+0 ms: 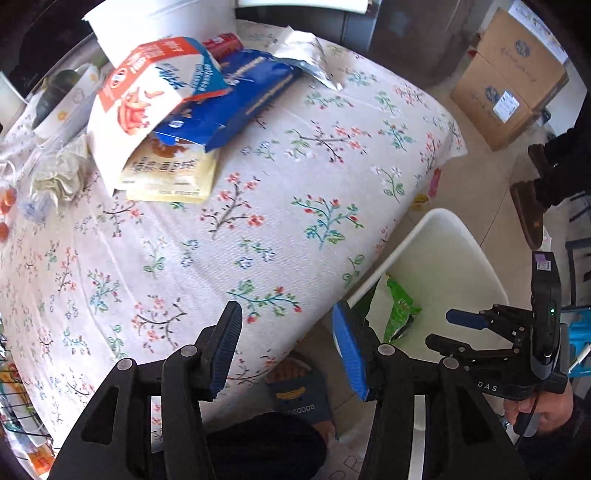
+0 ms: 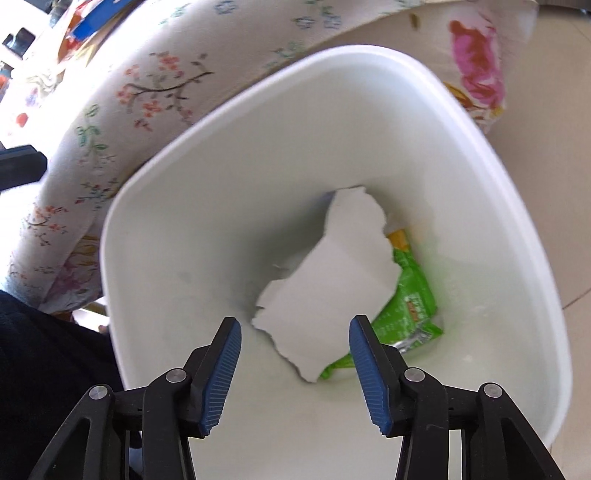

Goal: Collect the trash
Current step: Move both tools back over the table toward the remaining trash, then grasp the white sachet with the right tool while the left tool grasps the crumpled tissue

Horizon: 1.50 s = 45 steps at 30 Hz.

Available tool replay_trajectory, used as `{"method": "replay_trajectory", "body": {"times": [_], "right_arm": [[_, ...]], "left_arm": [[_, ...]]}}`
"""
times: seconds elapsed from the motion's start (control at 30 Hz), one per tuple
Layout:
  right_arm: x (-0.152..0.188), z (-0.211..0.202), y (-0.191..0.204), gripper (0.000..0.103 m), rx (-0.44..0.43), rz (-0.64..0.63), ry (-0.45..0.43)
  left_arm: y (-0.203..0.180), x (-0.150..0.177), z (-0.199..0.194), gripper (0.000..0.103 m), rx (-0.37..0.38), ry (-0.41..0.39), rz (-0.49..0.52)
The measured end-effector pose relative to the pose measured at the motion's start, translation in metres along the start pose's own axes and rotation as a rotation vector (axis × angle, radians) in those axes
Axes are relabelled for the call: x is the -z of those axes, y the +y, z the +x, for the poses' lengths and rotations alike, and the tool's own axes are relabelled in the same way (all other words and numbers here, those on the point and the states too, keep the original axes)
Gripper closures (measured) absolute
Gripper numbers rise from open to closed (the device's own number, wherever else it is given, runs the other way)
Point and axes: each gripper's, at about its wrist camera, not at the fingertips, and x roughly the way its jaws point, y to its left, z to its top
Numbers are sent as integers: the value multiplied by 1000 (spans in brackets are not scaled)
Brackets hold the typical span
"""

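Observation:
A white trash bin [image 2: 155, 236] stands on the floor beside the table; it also shows in the left wrist view [image 1: 443, 229]. Inside lie a green wrapper [image 2: 410, 295] and a torn white paper [image 2: 332, 280]. My right gripper [image 2: 295, 332] is open and empty above the bin's mouth; it shows in the left wrist view [image 1: 469, 328]. My left gripper [image 1: 286, 332] is open and empty over the table's near edge. On the table lie a red-and-white carton [image 1: 144, 96], a blue packet [image 1: 243, 96], a yellow packet [image 1: 170, 173], a silver wrapper [image 1: 310, 55] and crumpled tissue [image 1: 59, 177].
The table has a floral cloth [image 1: 258, 206]. A white bowl [image 1: 155, 26] and dishes stand at its far left. Cardboard boxes [image 1: 509, 81] sit on the floor at the far right. Slippered feet [image 1: 299, 395] are under the table edge.

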Motion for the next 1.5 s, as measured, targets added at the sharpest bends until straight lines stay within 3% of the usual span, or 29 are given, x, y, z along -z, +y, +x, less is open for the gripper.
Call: {"method": "replay_trajectory", "body": {"times": [0.13, 0.23, 0.43, 0.53, 0.67, 0.83, 1.0, 1.23, 1.5], "right_arm": [[-12, -5, 25, 49, -38, -32, -14], [-23, -33, 54, 38, -100, -79, -53], [-62, -43, 106, 35, -190, -147, -50], [-85, -39, 132, 35, -217, -182, -27], [-117, -26, 157, 35, -160, -207, -5], [-161, -15, 155, 35, -183, -83, 12], [-191, -24, 150, 35, -117, -58, 10], [-249, -53, 113, 35, 32, -3, -24], [-312, -38, 106, 35, 193, -49, -22]], "left_arm": [[57, -7, -22, 49, -18, -58, -114], [103, -12, -15, 49, -52, -69, -226], [185, -16, -4, 49, -201, -79, -388], [212, -17, -4, 49, -223, -69, -416], [237, -27, -3, 48, -227, -70, -414], [255, -53, -4, 46, -196, -81, -395], [259, -82, -3, 31, -164, -115, -377], [263, -103, 19, 31, -156, -85, -389], [266, -115, 35, 31, -126, -89, -388]]}}
